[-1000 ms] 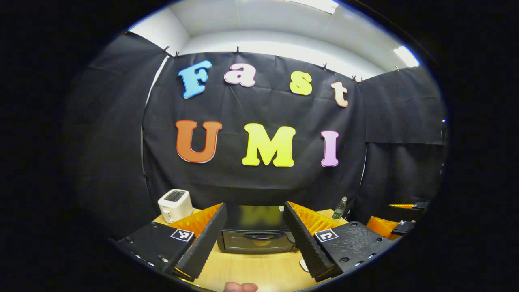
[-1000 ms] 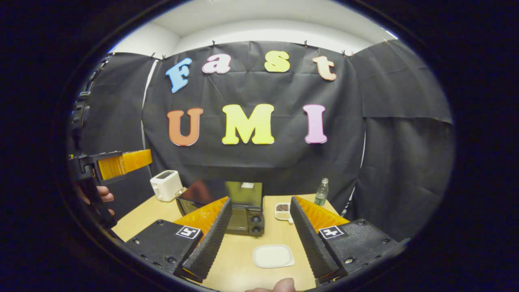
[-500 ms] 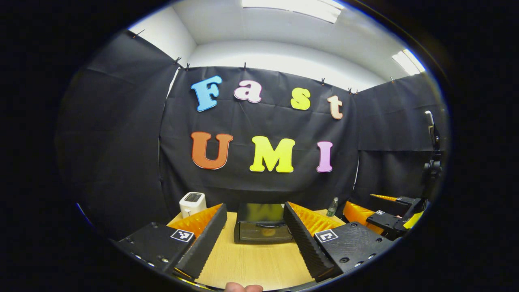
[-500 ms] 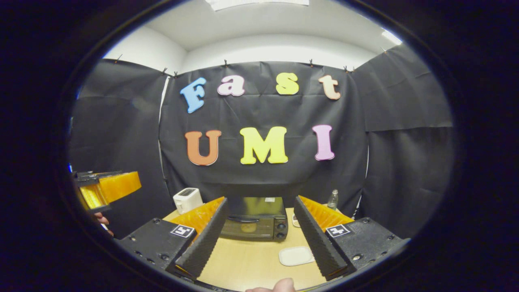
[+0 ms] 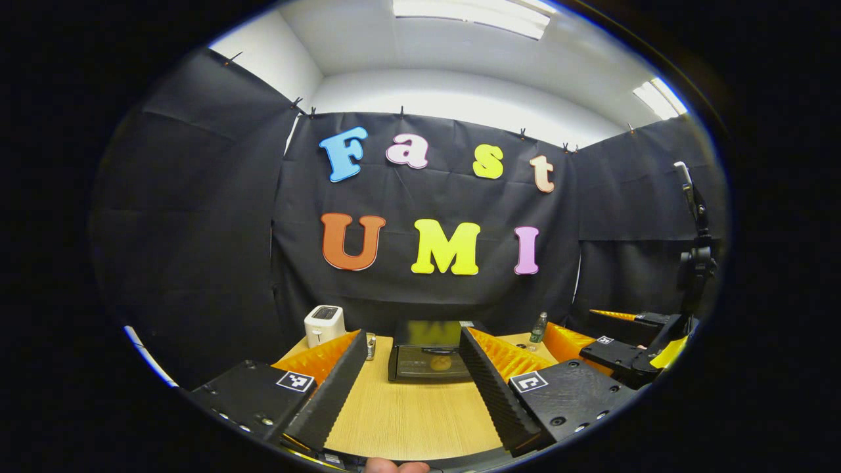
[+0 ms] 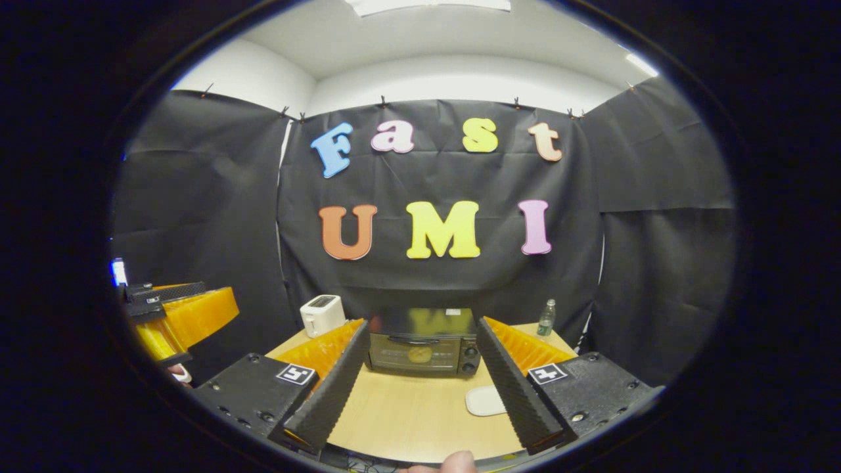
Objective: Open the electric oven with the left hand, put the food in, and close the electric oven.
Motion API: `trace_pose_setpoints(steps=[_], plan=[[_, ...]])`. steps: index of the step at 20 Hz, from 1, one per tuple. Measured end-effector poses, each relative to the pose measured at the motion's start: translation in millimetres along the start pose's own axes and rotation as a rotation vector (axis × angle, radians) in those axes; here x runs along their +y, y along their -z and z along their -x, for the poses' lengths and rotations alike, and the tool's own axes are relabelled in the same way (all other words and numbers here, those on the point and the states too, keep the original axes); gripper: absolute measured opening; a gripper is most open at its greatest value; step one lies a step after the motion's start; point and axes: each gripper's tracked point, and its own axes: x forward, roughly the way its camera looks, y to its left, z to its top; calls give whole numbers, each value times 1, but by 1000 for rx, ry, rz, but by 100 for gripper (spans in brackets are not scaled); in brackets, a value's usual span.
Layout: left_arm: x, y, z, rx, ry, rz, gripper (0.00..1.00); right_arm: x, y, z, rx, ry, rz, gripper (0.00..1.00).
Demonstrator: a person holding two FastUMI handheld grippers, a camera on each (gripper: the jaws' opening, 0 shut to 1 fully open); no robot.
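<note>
Oven [image 5: 430, 358] far on table [image 5: 410, 420], door closed, food [image 5: 440, 362] inside. Left gripper [image 5: 410, 387] wide, empty; right gripper [image 6: 420, 384] wide, empty. Plate [image 6: 485, 401] bare. Task looks finished.

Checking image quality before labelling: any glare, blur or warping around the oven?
Left gripper view: oven sharp, its glossy top mirrors the wall; ceiling lights blown out; fisheye bends the wooden table. Right gripper view: oven top reflects too, food visible through the shut door; white plate crisp.
</note>
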Motion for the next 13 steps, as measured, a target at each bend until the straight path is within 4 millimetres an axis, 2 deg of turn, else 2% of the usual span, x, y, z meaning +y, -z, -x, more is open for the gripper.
trace_pose_setpoints(steps=[4, 13], plan=[[6, 8, 2, 7, -20, -7, 92, 0, 0, -1, -10, -13, 5, 100], [5, 7, 2, 12, -19, -1, 93, 0, -4, -6, -8, -27, -9, 100]])
